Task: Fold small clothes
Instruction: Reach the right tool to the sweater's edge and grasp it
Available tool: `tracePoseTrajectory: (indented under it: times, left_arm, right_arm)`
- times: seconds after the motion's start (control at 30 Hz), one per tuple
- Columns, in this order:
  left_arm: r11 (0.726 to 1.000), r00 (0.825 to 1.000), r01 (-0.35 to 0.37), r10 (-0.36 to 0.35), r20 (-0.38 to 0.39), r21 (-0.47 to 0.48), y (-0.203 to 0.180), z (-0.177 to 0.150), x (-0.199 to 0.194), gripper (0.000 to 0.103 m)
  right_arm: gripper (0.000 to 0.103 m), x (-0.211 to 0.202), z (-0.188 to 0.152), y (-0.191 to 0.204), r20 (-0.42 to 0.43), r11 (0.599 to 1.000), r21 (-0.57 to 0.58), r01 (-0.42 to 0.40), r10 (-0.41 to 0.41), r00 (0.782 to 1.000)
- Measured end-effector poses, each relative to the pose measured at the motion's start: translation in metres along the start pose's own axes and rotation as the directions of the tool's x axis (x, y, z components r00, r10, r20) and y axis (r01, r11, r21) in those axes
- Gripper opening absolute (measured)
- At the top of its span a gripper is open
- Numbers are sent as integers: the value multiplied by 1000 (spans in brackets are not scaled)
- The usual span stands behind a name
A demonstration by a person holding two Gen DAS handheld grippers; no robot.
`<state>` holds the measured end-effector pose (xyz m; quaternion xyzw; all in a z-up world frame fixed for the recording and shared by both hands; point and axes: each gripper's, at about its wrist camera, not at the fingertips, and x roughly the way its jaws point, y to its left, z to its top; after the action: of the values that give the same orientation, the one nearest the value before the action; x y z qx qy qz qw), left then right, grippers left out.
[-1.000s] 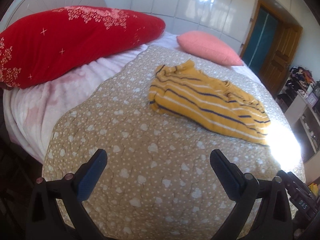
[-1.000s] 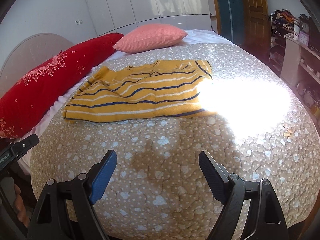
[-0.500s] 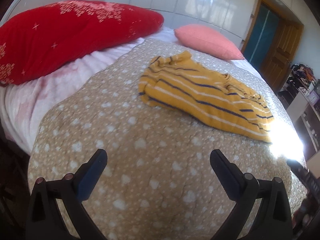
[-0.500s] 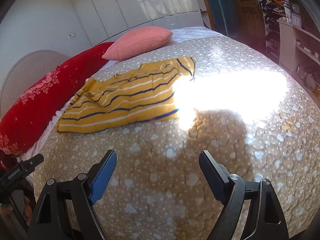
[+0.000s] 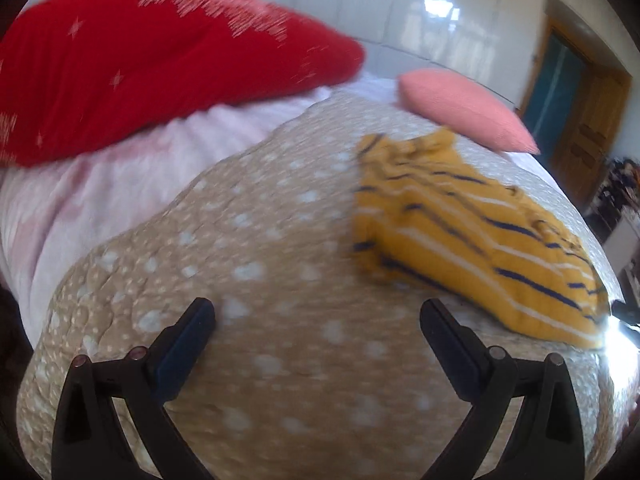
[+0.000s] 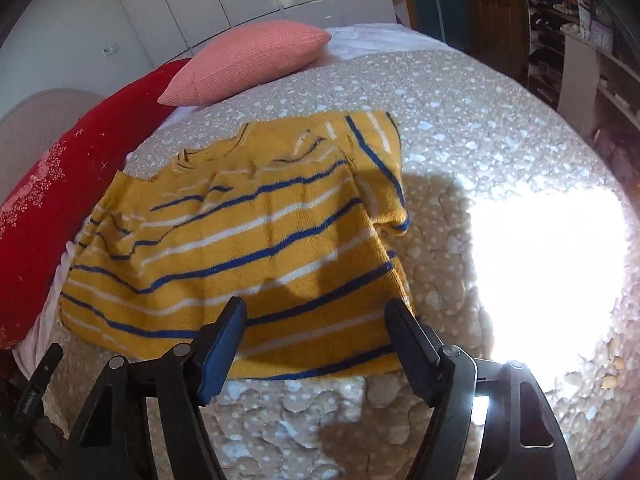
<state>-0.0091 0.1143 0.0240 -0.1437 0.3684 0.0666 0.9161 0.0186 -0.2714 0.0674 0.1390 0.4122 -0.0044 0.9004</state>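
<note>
A small yellow garment with blue and white stripes (image 6: 248,240) lies spread on the tan quilt (image 6: 460,120). My right gripper (image 6: 316,312) is open and empty, its fingertips over the garment's near hem, close to its right corner. In the left wrist view the garment (image 5: 472,236) lies to the right and ahead. My left gripper (image 5: 316,316) is open and empty, over bare quilt (image 5: 248,240) to the left of the garment. That view is blurred.
A long red pillow (image 5: 140,64) and a pink pillow (image 6: 248,60) lie at the head of the bed. A bright sun patch (image 6: 548,256) falls on the quilt to the right. A wooden door (image 5: 584,136) and cluttered shelves (image 6: 560,40) stand beyond the bed.
My right gripper has moved forward to the garment's near hem. My left gripper has swung left and closer to the bed, so the garment now sits further right in its view.
</note>
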Motion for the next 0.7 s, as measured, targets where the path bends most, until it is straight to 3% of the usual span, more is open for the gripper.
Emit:
tracePoseTrajectory:
  times: [0.1,0.23,0.37,0.47,0.57,0.7]
  left_arm:
    - [993,996,89,-88,23,-80,24,6,-8,102]
    - [978,990,105,-86,111,-179,53,15,-29,102]
    - [954,983,117,-72,168,-275,87,20,-43,102]
    - [938,981,98,-35,190,-333,110,22,-47,102]
    - [917,983,115,-50,176,-382,125,22,-42,102]
    - [904,984,137,-77,161,-406,131,21,-37,102]
  right_arm:
    - [79,-16,6,52,11,989,-112,-101,103,995]
    - [85,3,7,138,-66,925,-273,-263,255,965]
    - [85,36,-4,221,-128,850,-411,-330,305,944]
    - [85,63,-14,272,-177,771,-547,-327,276,945]
    - [85,87,-33,307,-202,680,-681,-272,182,962]
    - [87,107,-50,324,-124,595,-794,-126,46,991]
